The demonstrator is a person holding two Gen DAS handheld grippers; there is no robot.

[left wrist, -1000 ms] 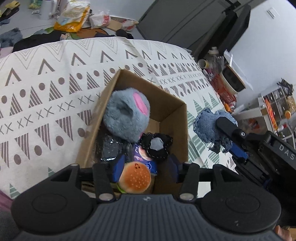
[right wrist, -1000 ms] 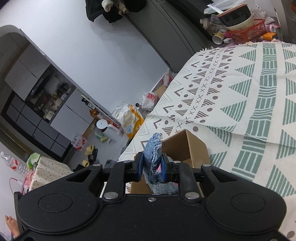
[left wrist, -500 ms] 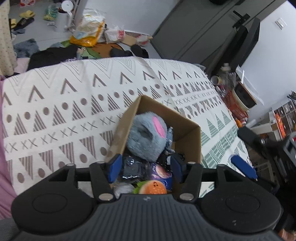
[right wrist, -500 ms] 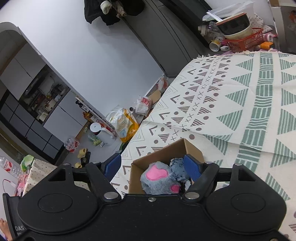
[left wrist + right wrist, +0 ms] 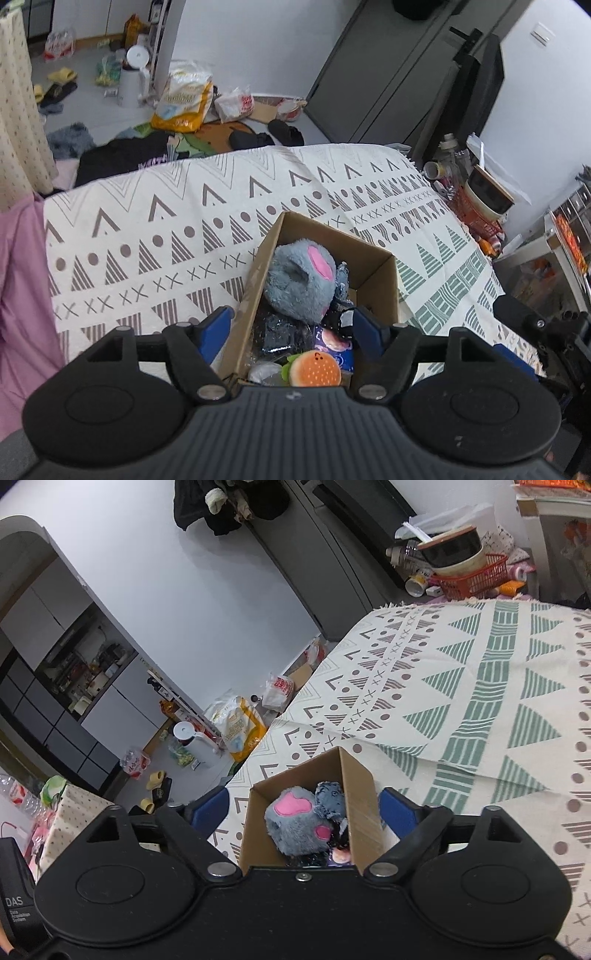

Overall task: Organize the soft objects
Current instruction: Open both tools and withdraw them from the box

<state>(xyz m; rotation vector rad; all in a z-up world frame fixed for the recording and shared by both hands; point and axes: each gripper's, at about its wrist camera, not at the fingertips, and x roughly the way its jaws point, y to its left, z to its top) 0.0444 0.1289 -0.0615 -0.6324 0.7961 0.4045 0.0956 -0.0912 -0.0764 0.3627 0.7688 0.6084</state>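
With both the left gripper (image 5: 291,328) and right gripper (image 5: 304,812) spread and empty above the cardboard box (image 5: 373,254), the plush paw (image 5: 299,284), denim scrap (image 5: 328,799) and burger toy (image 5: 316,373) sit inside; packing looks finished, so next means finding any stray soft item.

Both hand-held grippers (image 5: 291,328) (image 5: 304,812) agape (empty)

Left gripper (image 5: 291,326): dark grey ribbed body w/ 2 round black discs, black linkage arms, silver screws, blue fingertip pads (image 5: 216,326). Right gripper (image 5: 304,814) was all black, smooth body, same discs & screws, blue pads (image 5: 397,812). White "DAS" lettering showed at bottom left.
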